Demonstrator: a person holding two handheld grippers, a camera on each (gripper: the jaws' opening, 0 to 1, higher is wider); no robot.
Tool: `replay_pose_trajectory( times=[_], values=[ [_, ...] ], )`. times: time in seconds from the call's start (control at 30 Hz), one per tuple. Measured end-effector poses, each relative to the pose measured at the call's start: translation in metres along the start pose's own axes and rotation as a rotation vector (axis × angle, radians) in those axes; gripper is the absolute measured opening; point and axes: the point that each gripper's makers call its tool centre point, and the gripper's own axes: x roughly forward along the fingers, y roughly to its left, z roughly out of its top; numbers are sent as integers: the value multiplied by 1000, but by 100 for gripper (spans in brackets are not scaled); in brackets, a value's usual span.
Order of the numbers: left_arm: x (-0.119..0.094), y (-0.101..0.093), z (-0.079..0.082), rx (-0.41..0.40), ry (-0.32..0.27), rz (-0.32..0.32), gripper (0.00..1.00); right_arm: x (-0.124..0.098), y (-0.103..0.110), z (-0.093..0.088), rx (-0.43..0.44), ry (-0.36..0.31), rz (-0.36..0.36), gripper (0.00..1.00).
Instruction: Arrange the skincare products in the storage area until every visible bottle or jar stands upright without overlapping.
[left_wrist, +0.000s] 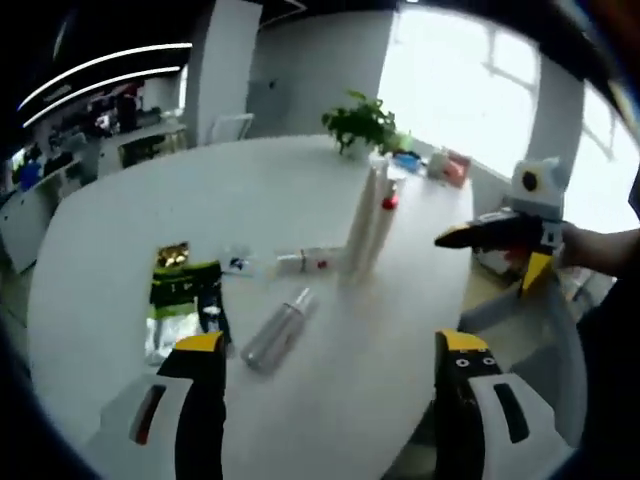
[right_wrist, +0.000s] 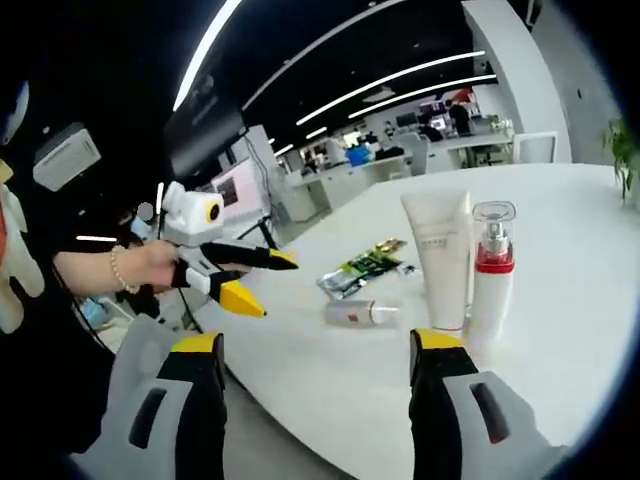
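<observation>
Your left gripper (left_wrist: 328, 375) and right gripper (right_wrist: 318, 375) are spread, empty. Tall white tube (right_wrist: 439, 262) and red-collared pump bottle (right_wrist: 491, 270) stand; clear grey bottle (left_wrist: 276, 329), small white bottle (right_wrist: 358, 313) lie flat.

Potted plant (left_wrist: 358, 124) at far edge of white table (left_wrist: 120, 210).

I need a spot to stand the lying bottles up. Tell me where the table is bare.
Bare: the wide stretch of table from the green packet back to the potted plant, and the near edge between the left gripper jaws. Crowded: the clear bottle and small tubes lying beside the upright white tube and red-collared pump bottle.
</observation>
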Motion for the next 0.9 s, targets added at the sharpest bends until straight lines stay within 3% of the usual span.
replay_pose_trajectory(
  times=[0.13,0.23,0.4,0.6,0.8,0.9],
  values=[
    [-15,12,-16,-48,-3,26,85,-1,-3,0,-3,4,-22,77],
    [-24,10,-21,-77,-12,42,88,-2,-8,-3,-1,9,-36,77],
    [-38,16,-33,-76,-11,94,95,-2,-9,-7,-20,31,-44,77],
    [-49,9,-39,-103,-29,94,99,-7,-8,-10,-26,44,-52,77],
    [-52,8,-47,-90,-9,89,99,-11,-6,-14,-14,61,-40,77],
    [-52,4,-52,-121,-17,76,97,-11,-5,-19,-13,77,-35,77]
  ],
)
